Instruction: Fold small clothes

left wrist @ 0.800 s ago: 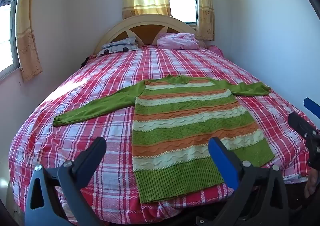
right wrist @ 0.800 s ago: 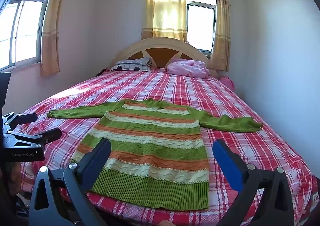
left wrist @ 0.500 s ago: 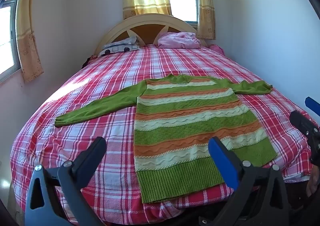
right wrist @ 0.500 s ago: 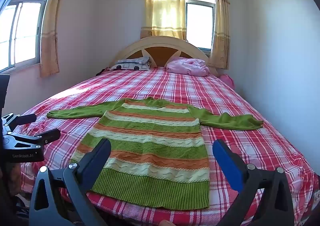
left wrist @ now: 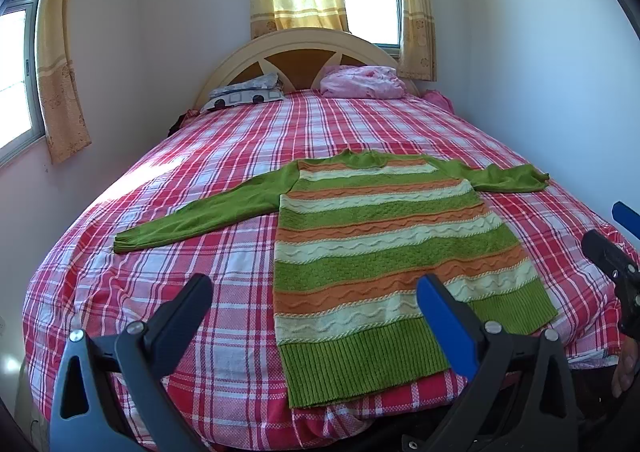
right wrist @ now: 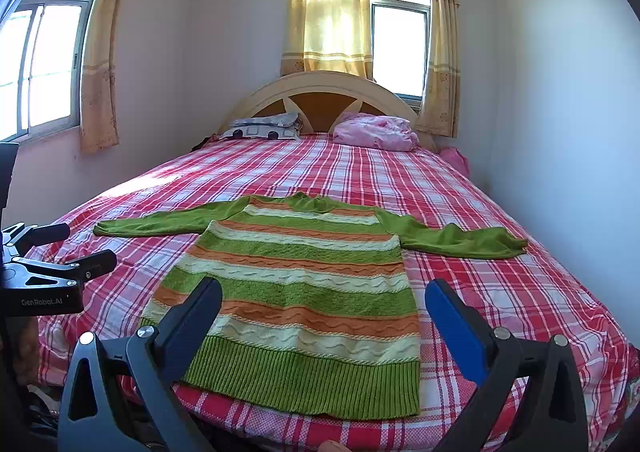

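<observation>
Both grippers, left gripper point(left wrist: 314, 294) and right gripper point(right wrist: 324, 296), are held with fingers released above the near hem of a sweater point(right wrist: 304, 292) spread flat on the bed point(right wrist: 360, 167).

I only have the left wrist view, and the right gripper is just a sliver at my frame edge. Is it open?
Observer: Yes. The right gripper is wide open and empty, pointed at the sweater near its hem.
Operator: From that side, is my left gripper touching the sweater?
Observer: No. The left gripper sits off to the sweater's left, by the edge of the bedspread.
</observation>
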Tool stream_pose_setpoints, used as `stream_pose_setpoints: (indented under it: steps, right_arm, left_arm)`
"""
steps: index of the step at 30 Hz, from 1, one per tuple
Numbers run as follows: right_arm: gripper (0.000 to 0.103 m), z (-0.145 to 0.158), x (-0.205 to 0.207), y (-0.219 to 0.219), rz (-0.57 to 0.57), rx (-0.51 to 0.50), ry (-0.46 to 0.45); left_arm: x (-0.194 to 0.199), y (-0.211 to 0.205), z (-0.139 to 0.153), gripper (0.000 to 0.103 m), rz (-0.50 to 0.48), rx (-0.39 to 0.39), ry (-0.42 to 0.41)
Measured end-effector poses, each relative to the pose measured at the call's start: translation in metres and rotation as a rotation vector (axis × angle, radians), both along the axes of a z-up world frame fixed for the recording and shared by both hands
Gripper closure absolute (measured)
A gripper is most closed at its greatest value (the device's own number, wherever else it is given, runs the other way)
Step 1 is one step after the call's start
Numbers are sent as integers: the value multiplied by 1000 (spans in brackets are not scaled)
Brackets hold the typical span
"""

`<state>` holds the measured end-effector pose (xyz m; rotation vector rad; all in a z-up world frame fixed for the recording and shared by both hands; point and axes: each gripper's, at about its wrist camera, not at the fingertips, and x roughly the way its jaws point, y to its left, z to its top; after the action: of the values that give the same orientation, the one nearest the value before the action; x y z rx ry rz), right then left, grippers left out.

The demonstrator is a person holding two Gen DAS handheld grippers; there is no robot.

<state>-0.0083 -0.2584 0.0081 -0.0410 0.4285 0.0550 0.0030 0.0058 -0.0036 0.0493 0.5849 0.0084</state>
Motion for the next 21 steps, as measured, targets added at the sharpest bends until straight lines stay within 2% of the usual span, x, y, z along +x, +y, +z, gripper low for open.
stream_pose_setpoints:
  steps: [21]
  right_arm:
    - [1, -2, 1, 1, -2, 1, -4]
  left_arm:
    - [0, 2, 3, 0, 12, -3, -7]
